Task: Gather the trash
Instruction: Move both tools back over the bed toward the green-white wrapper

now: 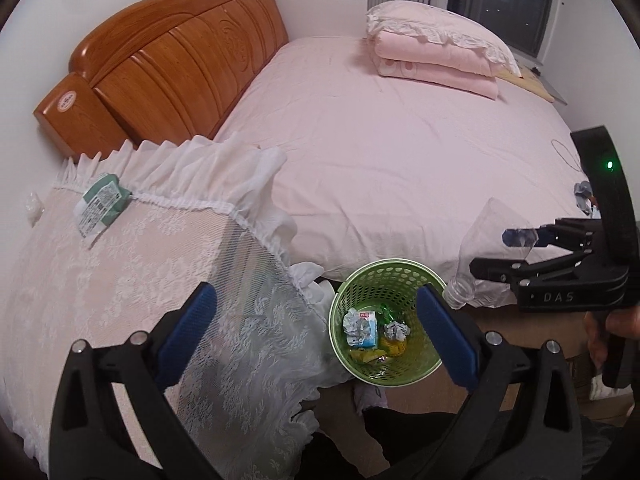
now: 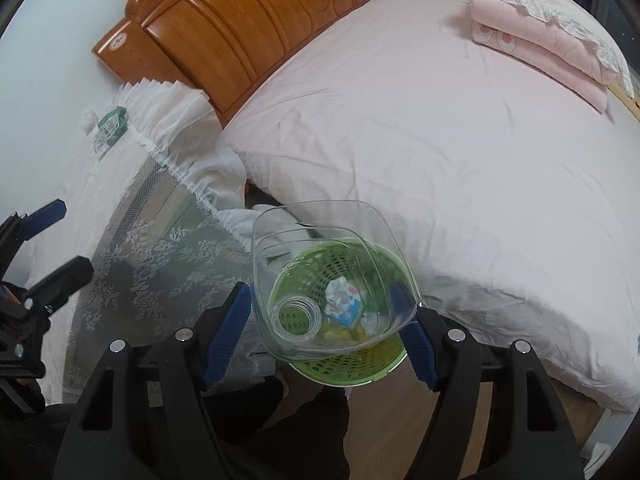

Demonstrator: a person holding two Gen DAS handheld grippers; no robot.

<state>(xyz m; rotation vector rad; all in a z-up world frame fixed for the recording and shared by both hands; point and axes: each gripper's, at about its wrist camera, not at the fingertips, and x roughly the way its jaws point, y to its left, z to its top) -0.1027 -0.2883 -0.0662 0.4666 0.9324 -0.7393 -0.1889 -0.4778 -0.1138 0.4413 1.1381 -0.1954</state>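
Observation:
A green perforated waste basket (image 1: 360,286) stands on the floor between the bed and the lace-covered nightstand; it also shows in the right wrist view (image 2: 344,372). It holds crumpled paper, a small carton and wrappers. My left gripper (image 1: 318,334) is open and empty, above the basket. My right gripper (image 2: 326,330) has its jaws wide apart around a clear cut plastic bottle (image 2: 320,276), neck down over the basket; whether the pads still touch it is unclear. The bottle (image 1: 486,240) shows in the left wrist view too. A green-and-white wrapper (image 1: 100,206) lies on the nightstand.
The pink bed (image 1: 400,152) with a wooden headboard (image 1: 168,60) fills the back. Folded pink bedding and a pillow (image 1: 436,52) lie at its far side. Small bits of trash (image 1: 582,196) lie on the bed's right edge. The white lace cloth (image 1: 140,280) drapes over the nightstand.

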